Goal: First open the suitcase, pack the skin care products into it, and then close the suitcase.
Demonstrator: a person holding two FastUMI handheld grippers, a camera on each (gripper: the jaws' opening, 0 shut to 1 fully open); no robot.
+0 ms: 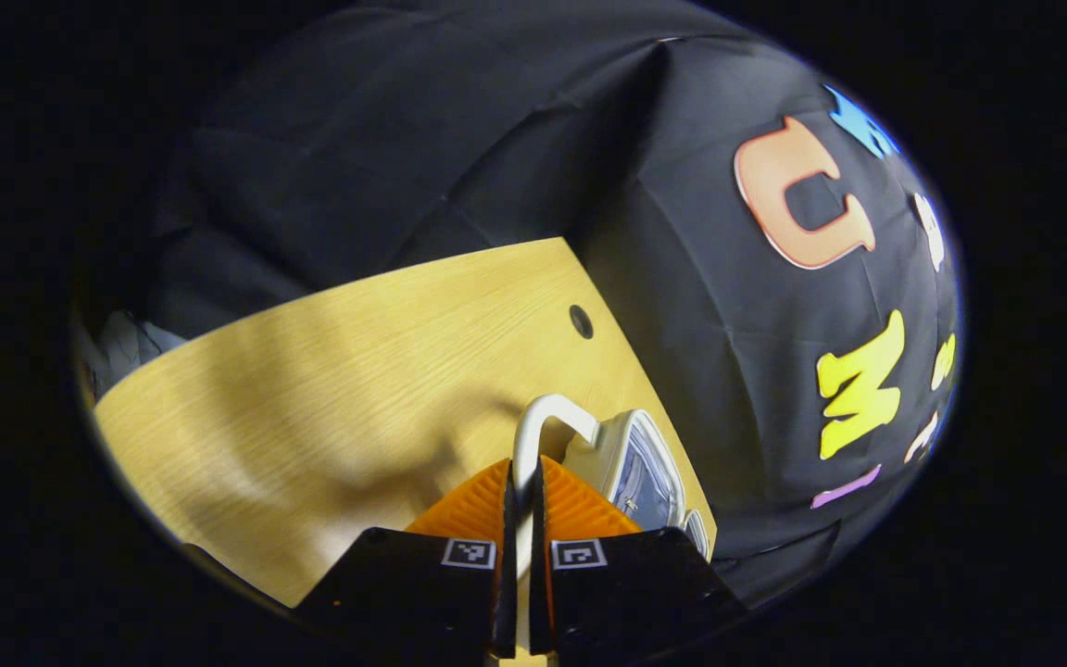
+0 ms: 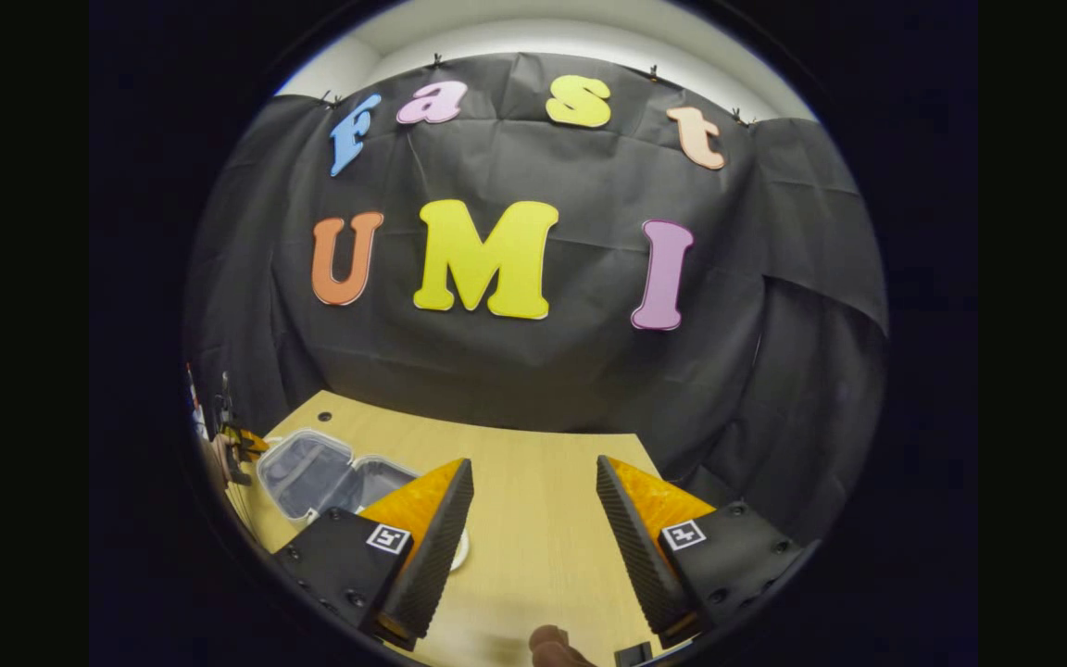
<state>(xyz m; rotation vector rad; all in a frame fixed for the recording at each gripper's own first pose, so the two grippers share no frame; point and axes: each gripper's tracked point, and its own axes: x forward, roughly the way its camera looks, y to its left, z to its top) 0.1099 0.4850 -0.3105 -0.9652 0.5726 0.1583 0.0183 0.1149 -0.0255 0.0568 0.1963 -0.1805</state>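
Meanwhile, left claw (image 1: 522, 482) pinches open suitcase (image 2: 330, 474) handle (image 1: 538, 426).

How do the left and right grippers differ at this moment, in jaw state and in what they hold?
The left gripper has its jaws nearly together, pinching the suitcase's white handle; the right gripper has its jaws spread wide with nothing between them. The left works at the suitcase by the table's edge; the right hangs over bare wooden table, with the suitcase lying open off to its left. Both are over the same table.

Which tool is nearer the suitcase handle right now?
Left. The left tool is shut on the suitcase handle. The right tool hangs open over the table, apart from the suitcase.
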